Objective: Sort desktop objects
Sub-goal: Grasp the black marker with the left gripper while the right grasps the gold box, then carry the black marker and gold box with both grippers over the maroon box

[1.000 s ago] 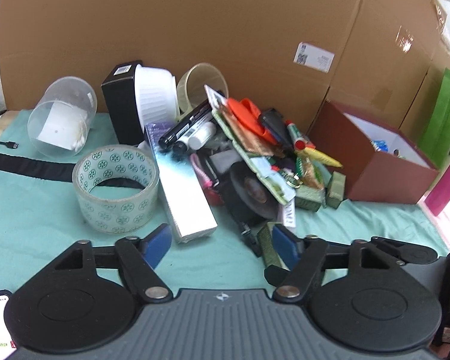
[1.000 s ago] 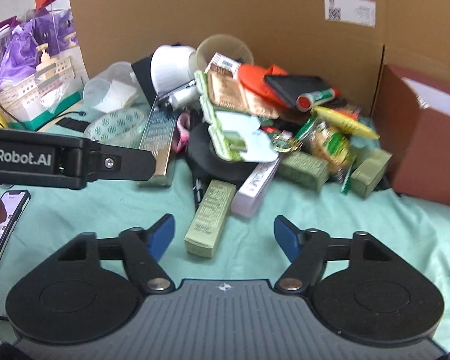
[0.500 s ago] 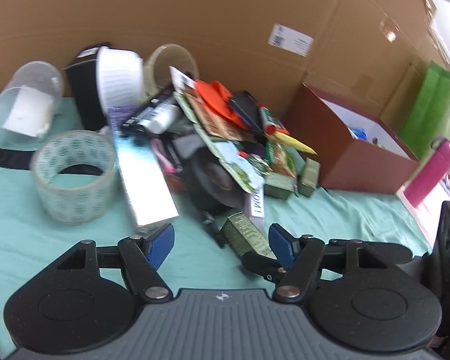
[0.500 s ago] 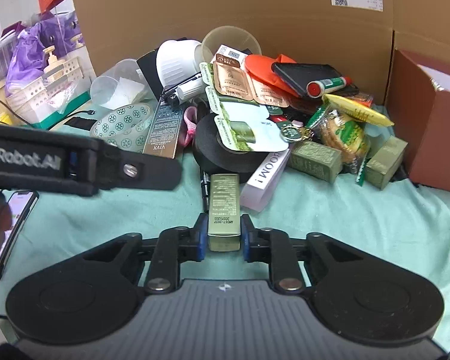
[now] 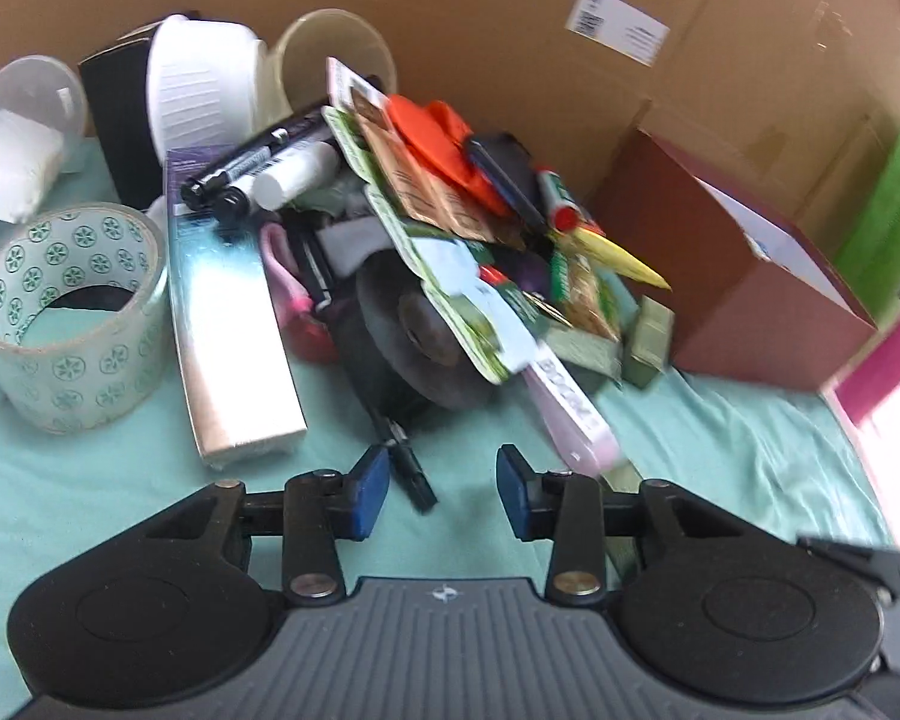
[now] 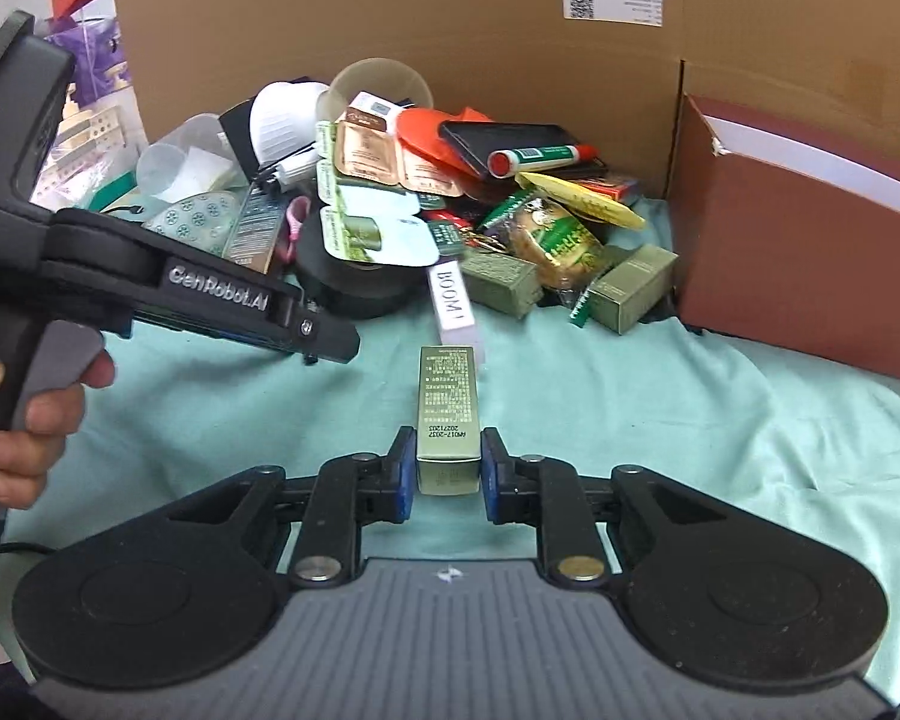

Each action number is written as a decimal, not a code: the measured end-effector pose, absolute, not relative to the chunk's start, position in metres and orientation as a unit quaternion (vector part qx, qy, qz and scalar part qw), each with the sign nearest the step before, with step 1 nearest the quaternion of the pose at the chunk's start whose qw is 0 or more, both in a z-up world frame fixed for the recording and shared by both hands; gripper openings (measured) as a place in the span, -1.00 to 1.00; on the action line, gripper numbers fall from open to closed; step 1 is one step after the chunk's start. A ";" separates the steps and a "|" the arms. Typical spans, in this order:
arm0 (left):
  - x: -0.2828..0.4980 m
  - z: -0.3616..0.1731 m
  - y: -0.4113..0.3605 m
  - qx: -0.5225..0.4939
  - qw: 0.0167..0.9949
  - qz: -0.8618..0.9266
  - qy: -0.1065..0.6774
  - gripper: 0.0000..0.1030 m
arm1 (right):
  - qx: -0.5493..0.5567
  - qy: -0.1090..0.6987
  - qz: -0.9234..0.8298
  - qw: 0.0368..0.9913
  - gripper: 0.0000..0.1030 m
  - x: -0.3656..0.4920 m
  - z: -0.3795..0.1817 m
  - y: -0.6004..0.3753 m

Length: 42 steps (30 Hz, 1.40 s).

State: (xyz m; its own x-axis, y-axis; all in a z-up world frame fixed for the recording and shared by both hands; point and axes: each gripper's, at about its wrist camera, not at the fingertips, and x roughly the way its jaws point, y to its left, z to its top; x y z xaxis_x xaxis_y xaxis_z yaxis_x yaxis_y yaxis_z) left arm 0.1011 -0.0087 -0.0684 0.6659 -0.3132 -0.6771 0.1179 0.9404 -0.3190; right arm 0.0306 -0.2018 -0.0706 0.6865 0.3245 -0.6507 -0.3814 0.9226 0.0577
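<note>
My right gripper (image 6: 447, 471) is shut on a long olive-green box (image 6: 447, 405) and holds it just above the teal cloth, short of the pile. My left gripper (image 5: 441, 495) is open and empty, with a black pen (image 5: 405, 459) lying between its blue pads. The left gripper also shows in the right wrist view (image 6: 324, 339), held by a hand at the left. The pile (image 6: 450, 192) of mixed desk objects lies against the cardboard wall. A pink "BOOM!" box (image 6: 453, 303) points out of the pile towards the held box.
A brown open box (image 6: 810, 252) stands at the right. A patterned tape roll (image 5: 69, 315), a silver long box (image 5: 225, 324) and a black tape roll (image 5: 414, 342) lie at the left of the pile. A cardboard wall (image 5: 510, 18) closes the back. A pink bottle (image 5: 882, 360) stands far right.
My right gripper closed on the olive-green box and has drawn it back from the pile. My left gripper has moved forward towards the black pen and narrowed its opening.
</note>
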 end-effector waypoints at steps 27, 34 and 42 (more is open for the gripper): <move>0.090 -0.067 -0.006 -0.036 0.915 -0.092 0.392 -0.71 | -0.038 0.343 0.195 0.918 -0.57 0.045 -0.076 -0.195; 0.086 -0.069 -0.007 -0.047 0.917 -0.081 0.387 -0.60 | -0.041 0.339 0.188 0.921 -0.59 0.056 -0.082 -0.187; 0.056 -0.064 0.000 -0.047 0.909 -0.116 0.397 -0.86 | 0.005 0.338 0.209 0.918 -0.60 0.040 -0.073 -0.205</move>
State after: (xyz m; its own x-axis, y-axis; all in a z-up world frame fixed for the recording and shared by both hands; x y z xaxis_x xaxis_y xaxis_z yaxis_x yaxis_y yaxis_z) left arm 0.0560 0.0004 -0.0637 0.6582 -0.2474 -0.7110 0.1735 0.9689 -0.1766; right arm 0.0402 -0.2052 -0.0730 0.6844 0.3866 -0.6182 -0.3800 0.9127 0.1501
